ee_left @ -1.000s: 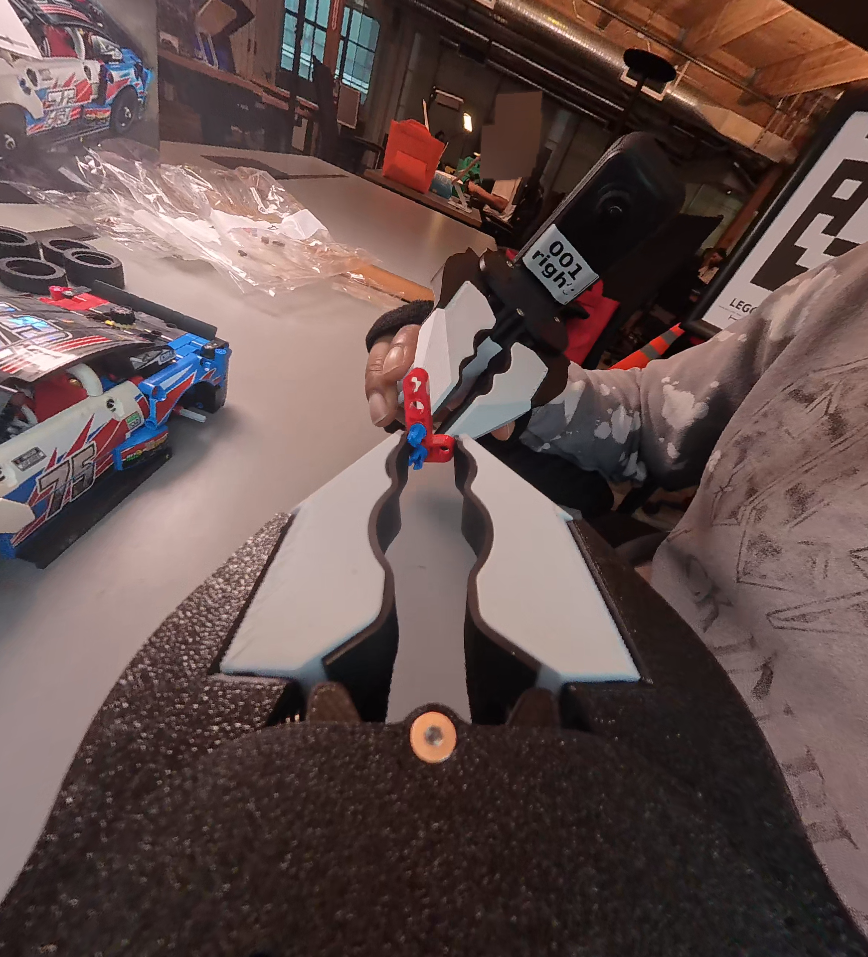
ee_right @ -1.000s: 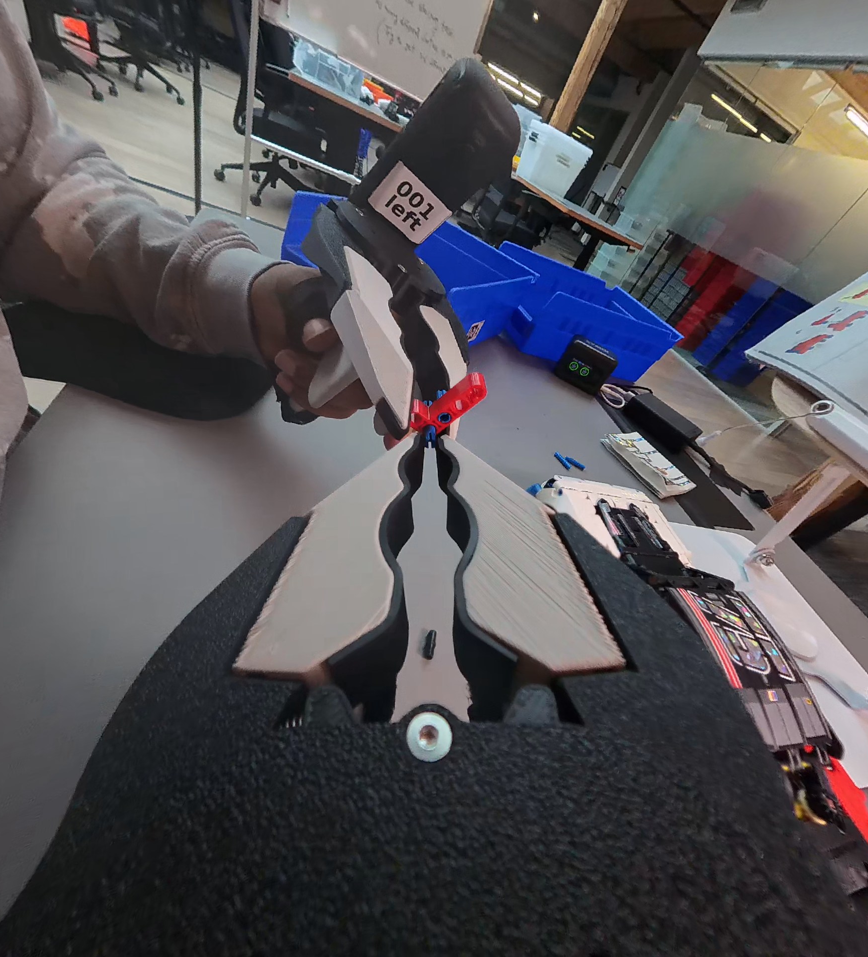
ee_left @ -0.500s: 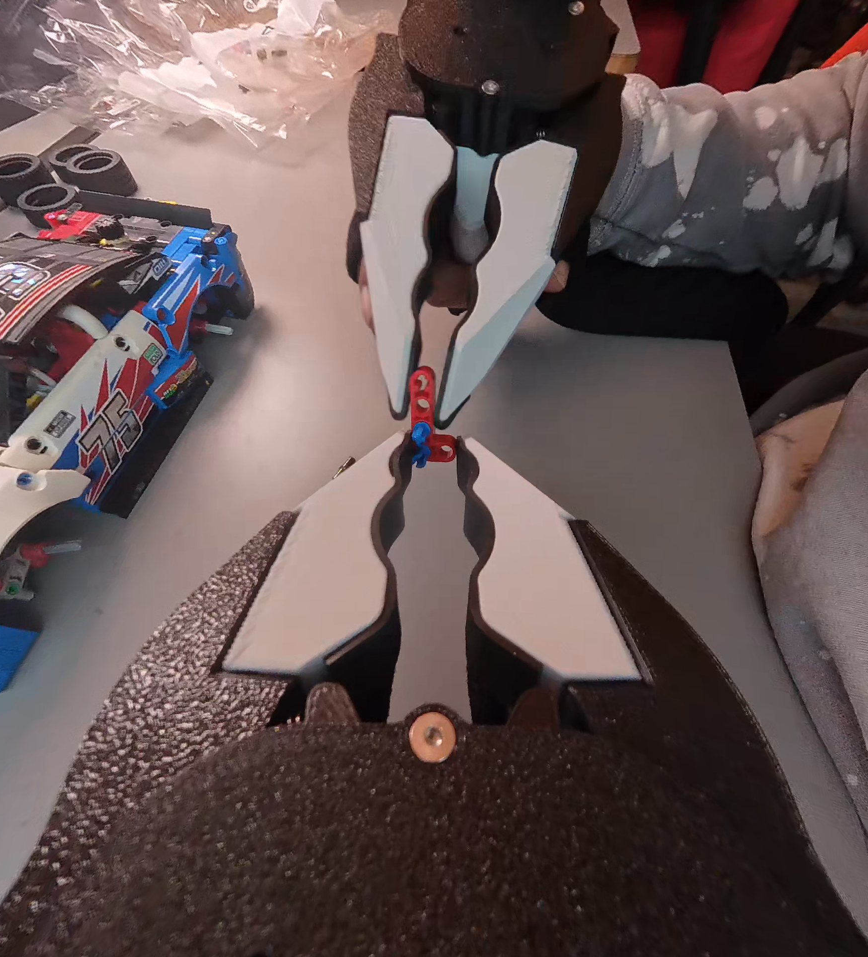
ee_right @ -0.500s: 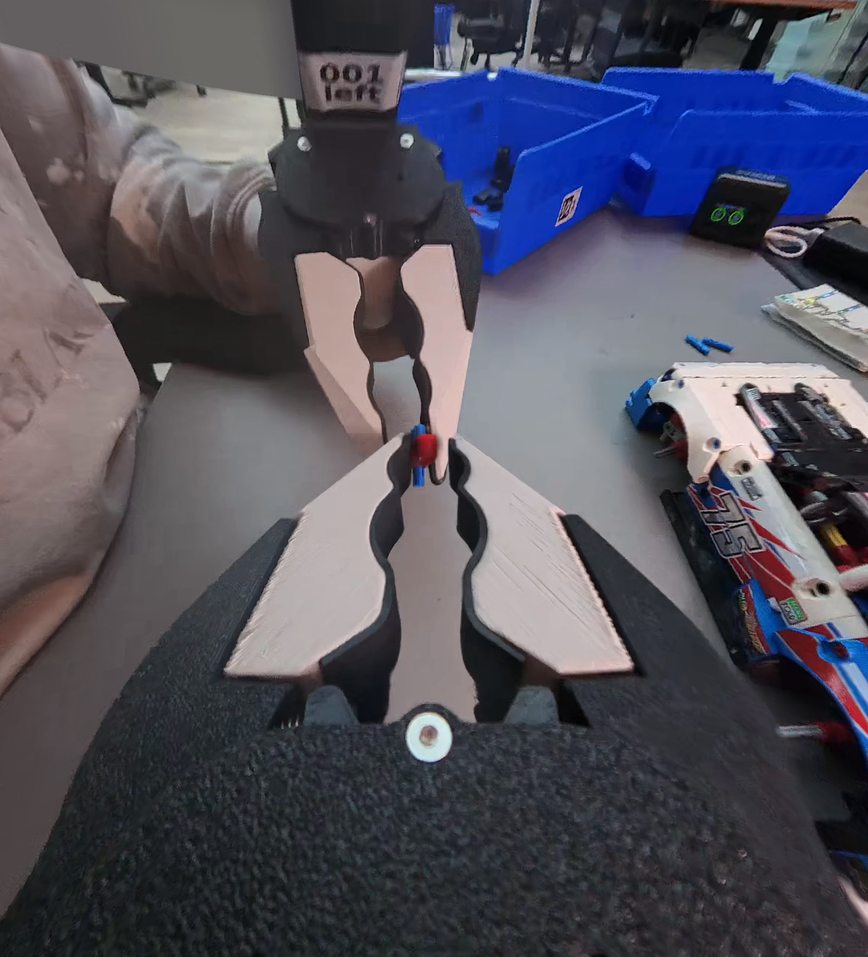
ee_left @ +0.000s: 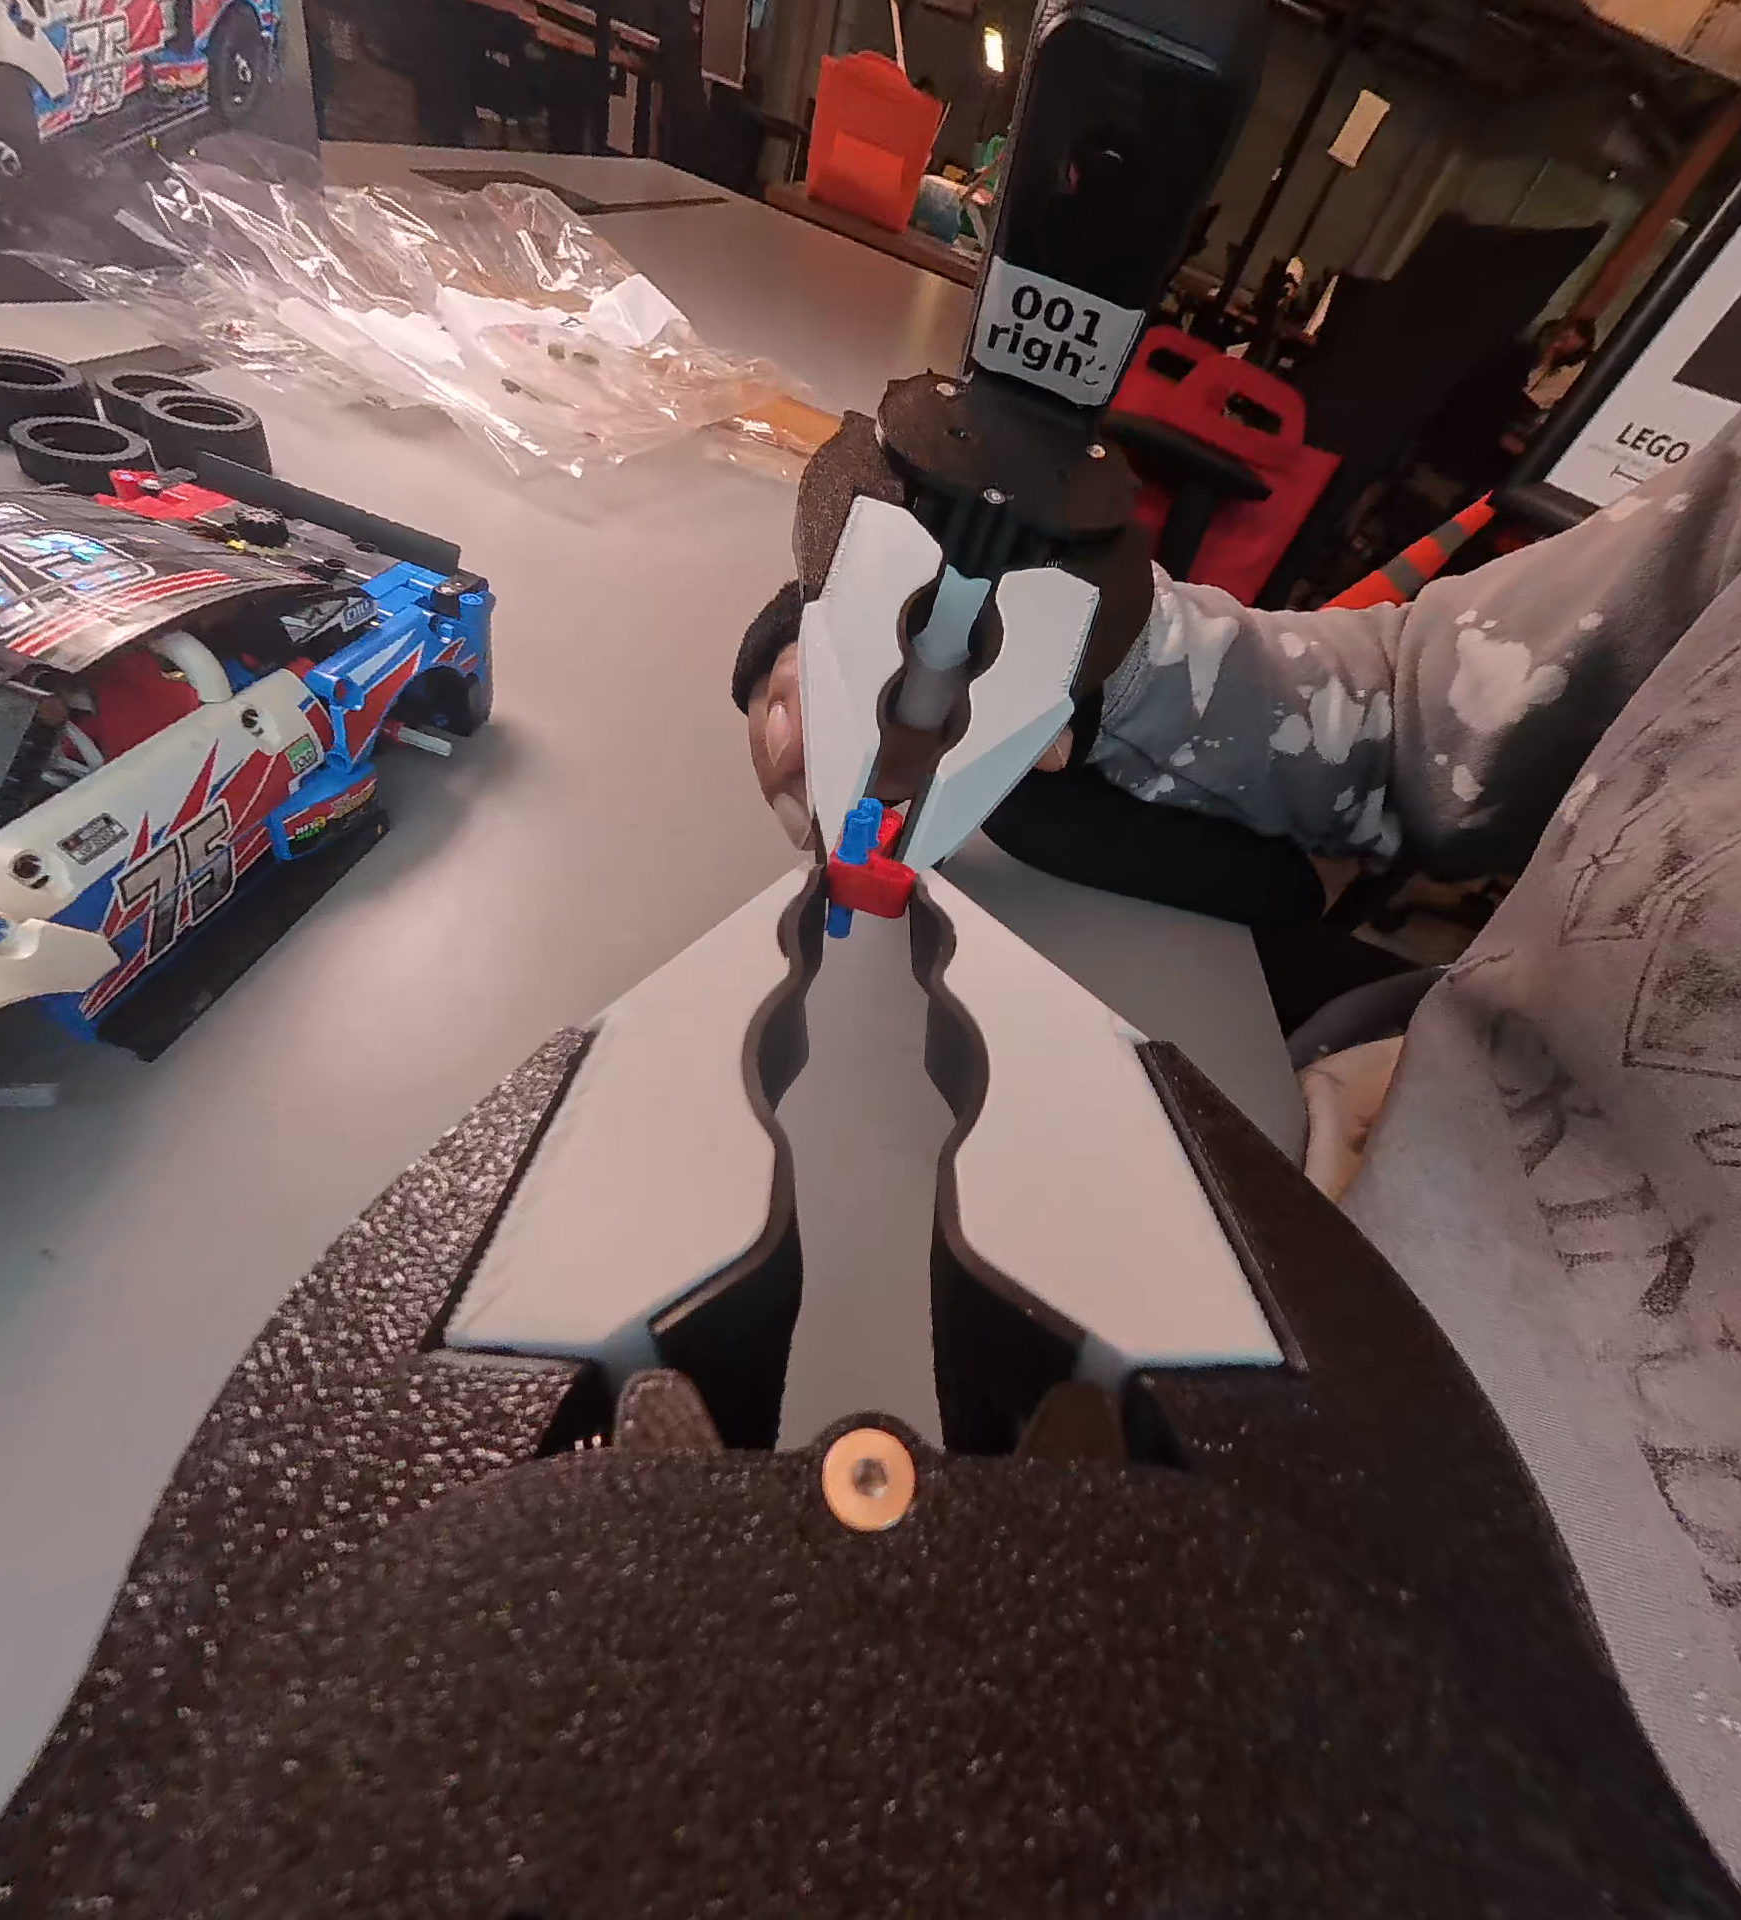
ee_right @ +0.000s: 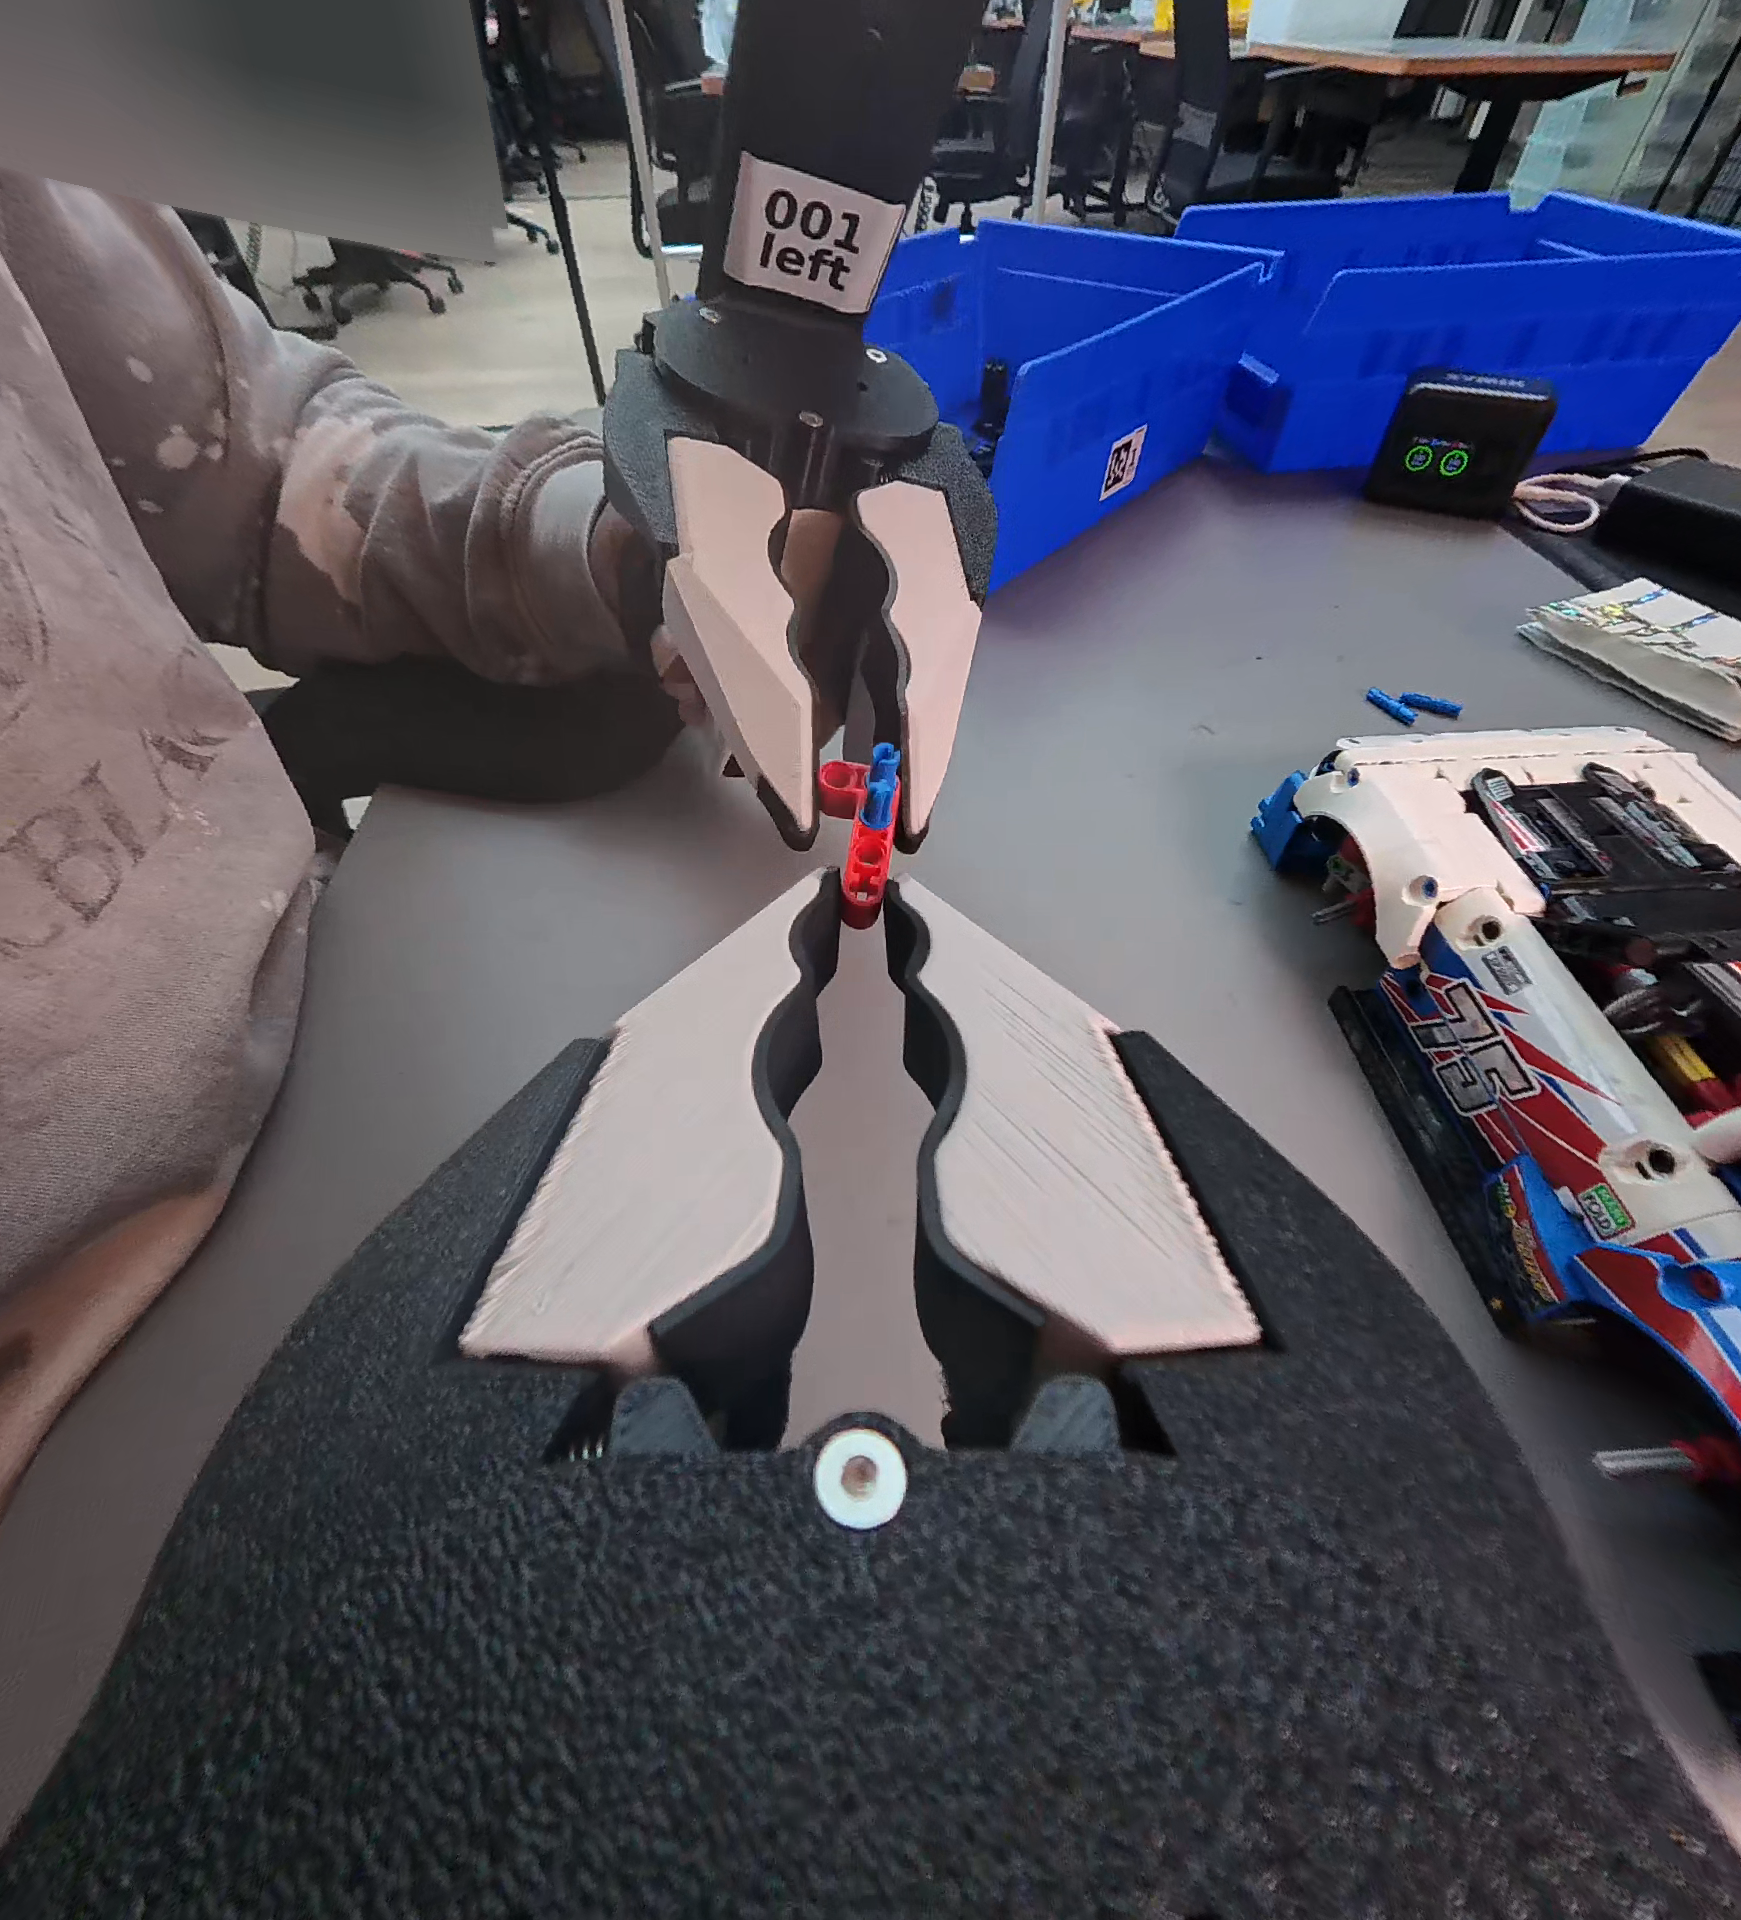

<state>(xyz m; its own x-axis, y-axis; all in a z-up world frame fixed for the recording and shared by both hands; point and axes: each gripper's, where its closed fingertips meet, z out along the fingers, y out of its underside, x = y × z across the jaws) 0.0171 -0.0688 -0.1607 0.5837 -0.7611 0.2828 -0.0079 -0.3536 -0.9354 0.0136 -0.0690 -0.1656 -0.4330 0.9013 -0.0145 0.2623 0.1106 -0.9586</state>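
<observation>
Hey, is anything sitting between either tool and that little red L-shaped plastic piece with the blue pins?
Nothing visible. The left tool and right tool each pinch an end of the red L-shaped plastic piece directly, above the grey table.

A small red piece [ee_left: 871, 883] with blue pins [ee_left: 853, 844] is gripped by the left gripper [ee_left: 868, 902] — and pinched by the right gripper [ee_left: 871, 840] — beside a toy race car [ee_left: 149, 790].

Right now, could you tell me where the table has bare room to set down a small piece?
Bare grey table lies under the two grippers, between the person's sweatshirt and the model race car. Another open strip runs between the car and the blue bins. It is crowded around the loose tyres and plastic bags, and by the sticker sheets.
</observation>
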